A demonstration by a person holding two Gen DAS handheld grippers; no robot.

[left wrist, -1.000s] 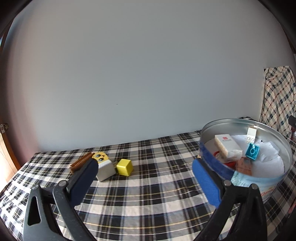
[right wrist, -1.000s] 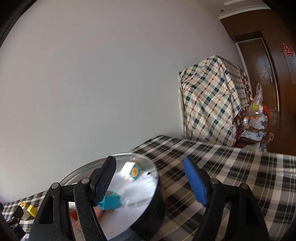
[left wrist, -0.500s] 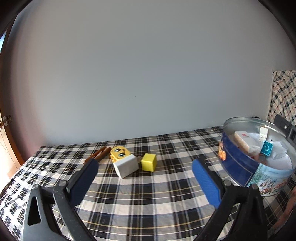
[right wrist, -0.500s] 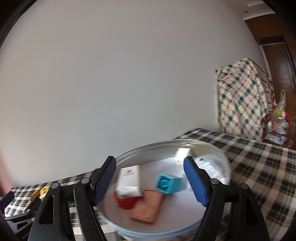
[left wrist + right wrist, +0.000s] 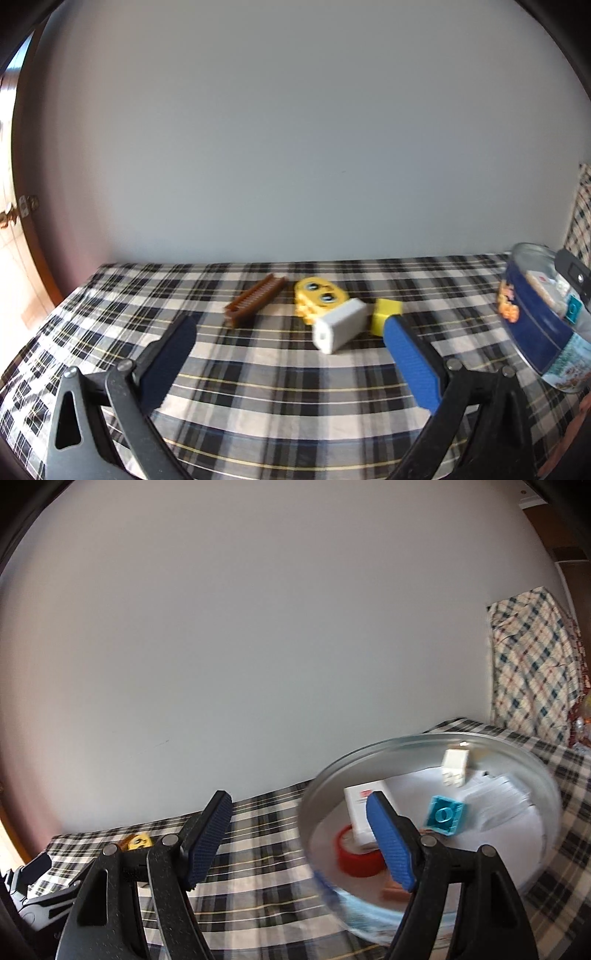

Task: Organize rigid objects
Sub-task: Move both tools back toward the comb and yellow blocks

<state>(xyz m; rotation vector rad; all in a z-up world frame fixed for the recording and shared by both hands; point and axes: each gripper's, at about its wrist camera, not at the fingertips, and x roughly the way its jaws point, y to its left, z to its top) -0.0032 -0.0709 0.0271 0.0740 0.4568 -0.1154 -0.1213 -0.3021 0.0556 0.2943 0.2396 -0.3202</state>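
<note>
Left claw [image 5: 288, 339] released, jaws spread wide, nothing between them; it hangs low over the plaid-covered table [image 5: 258, 398]; loose items lie ahead of it toward the wall: one brown comb-like piece [image 5: 255, 301], one yellow face block [image 5: 320, 298], one white adapter [image 5: 340, 329], one small yellow cube [image 5: 386, 314]; the adapter sits roughly centred between the left fingertips but further off, apart from both pads; the cube is just behind the right-hand blue pad [image 5: 412, 363], partly hidden by it; face block touches the adapter's back end; comb lies to the left of the face block, with a gap between them; four loose pieces in total on the cloth.

Round tin [image 5: 535, 325], blue-sided, stands at the right edge of the left view, well apart from the loose group.

Right claw [image 5: 299, 827] also released, empty, jaws wide; it hovers near the tin [image 5: 436, 738], whose rim is blurred; the right-hand pad overlaps the tin's near side; inside the tin: one white box [image 5: 356, 808], one red tape roll [image 5: 354, 856], one teal brick [image 5: 445, 815], one white plug block [image 5: 455, 767], some white paper [image 5: 495, 805], one reddish-brown piece low down, partly hidden by the finger; the face block [image 5: 138, 842] shows far left behind the left finger; plaid-draped furniture [image 5: 532, 664] stands right of the table against the wall.
</note>
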